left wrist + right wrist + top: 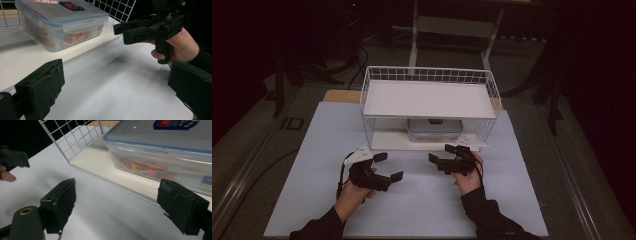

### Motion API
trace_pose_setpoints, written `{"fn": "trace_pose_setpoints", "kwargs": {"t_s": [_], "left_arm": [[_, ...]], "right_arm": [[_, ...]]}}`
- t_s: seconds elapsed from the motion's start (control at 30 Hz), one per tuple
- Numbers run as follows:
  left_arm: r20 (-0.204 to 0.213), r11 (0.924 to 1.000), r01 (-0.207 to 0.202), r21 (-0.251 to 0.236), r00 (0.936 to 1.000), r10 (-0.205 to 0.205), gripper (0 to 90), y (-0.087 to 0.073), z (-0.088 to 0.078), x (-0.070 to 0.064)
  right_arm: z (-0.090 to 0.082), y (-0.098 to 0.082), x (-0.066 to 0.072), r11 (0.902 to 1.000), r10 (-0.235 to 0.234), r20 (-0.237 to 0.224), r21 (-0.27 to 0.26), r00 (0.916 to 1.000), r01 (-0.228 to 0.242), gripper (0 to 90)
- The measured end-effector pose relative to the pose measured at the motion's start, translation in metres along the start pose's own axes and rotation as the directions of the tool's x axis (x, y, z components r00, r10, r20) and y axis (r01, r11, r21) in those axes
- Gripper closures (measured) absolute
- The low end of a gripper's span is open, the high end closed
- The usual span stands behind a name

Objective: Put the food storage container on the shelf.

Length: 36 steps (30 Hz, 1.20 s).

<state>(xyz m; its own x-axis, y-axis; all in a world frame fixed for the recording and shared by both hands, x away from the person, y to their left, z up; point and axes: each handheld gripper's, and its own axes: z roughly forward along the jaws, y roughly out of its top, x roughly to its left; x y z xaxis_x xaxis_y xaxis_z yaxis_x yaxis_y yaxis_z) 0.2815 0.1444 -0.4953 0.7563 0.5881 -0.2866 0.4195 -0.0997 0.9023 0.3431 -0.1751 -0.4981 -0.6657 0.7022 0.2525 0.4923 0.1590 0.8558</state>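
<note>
Right gripper point(447, 153) jaws wide apart, nothing between, just before rack front edge. Left gripper point(388, 166) likewise spread, empty, over white table point(422, 200). Clear lidded food container point(435, 128) sits on wire rack point(429, 107) lower shelf, apart from both grippers.

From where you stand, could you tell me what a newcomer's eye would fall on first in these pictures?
First, the white wire rack at the far middle of the table, with a white shelf on top. Next, the clear box with a blue-rimmed lid on the rack's lower shelf, with colourful contents. Then the two black tools just in front of the rack: the left tool and the right tool, both open and holding nothing.
</note>
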Motion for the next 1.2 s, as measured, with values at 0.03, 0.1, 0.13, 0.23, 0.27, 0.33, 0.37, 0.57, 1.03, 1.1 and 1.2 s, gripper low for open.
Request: {"fn": "trace_pose_setpoints", "kwargs": {"t_s": [0.03, 0.1, 0.13, 0.23, 0.27, 0.33, 0.37, 0.57, 1.03, 1.1, 1.2], "left_arm": [[0.0, 1.0, -0.002, -0.002, 1.0, 0.002, 1.0, 0.0, -0.001, 0.0], [0.003, 1.0, -0.001, -0.003, 1.0, 0.001, 1.0, 0.0, -0.002, 0.0], [0.003, 1.0, 0.001, -0.005, 1.0, -0.001, 1.0, 0.0, -0.003, 0.0], [0.002, 1.0, -0.001, -0.002, 1.0, 0.001, 1.0, 0.0, -0.004, -0.001], [0.005, 1.0, -0.001, -0.006, 1.0, 0.001, 1.0, -0.001, -0.005, -0.002], [0.006, 1.0, -0.007, -0.003, 1.0, 0.007, 1.0, -0.001, -0.006, -0.003], [0.009, 0.9999, -0.009, -0.004, 0.9999, 0.009, 1.0, -0.001, -0.007, -0.004], [0.013, 0.9997, -0.021, -0.015, 0.9997, 0.021, 1.0, 0.0, -0.014, -0.007], [0.044, 0.9984, -0.057, -0.005, 0.9974, 0.057, 1.0, -0.006, -0.037, 0.0], [0.042, 0.9979, -0.065, 0.0, 0.997, 0.065, 1.0, -0.007, -0.041, 0.001], [0.034, 0.9977, -0.068, 0.001, 0.9971, 0.068, 1.0, -0.009, -0.047, 0.001]], "right_arm": [[-0.003, -0.001, 0.0, 1.0, -0.003, 0.0, -0.005, 1.0, 0.003, 15.4], [-0.009, -0.002, 0.001, 0.9999, -0.006, 0.004, -0.013, 1.0, 0.006, 15.5], [-0.013, -0.003, 0.001, 0.9999, -0.006, 0.004, -0.013, 1.0, 0.006, 15.5], [-0.021, -0.006, 0.001, 0.9997, -0.014, 0.01, -0.022, 0.9999, 0.014, 15.5], [-0.023, -0.006, 0.001, 0.9996, -0.014, 0.012, -0.023, 0.9998, 0.014, 15.5], [-0.029, -0.008, 0.001, 0.9992, -0.023, 0.022, -0.033, 0.9995, 0.024, 15.5], [-0.032, -0.009, 0.001, 0.999, -0.029, 0.025, -0.033, 0.9993, 0.03, 15.5], [-0.049, -0.012, 0.001, 0.9969, -0.032, 0.037, -0.071, 0.9988, 0.034, 15.5], [-0.088, -0.034, -0.005, 0.9939, -0.088, 0.012, -0.067, 0.9961, 0.088, 14.7], [-0.093, -0.036, -0.006, 0.9928, -0.097, 0.016, -0.068, 0.9952, 0.098, 14.7], [-0.099, -0.038, -0.007, 0.9928, -0.095, 0.024, -0.072, 0.9952, 0.096, 14.8]]}}
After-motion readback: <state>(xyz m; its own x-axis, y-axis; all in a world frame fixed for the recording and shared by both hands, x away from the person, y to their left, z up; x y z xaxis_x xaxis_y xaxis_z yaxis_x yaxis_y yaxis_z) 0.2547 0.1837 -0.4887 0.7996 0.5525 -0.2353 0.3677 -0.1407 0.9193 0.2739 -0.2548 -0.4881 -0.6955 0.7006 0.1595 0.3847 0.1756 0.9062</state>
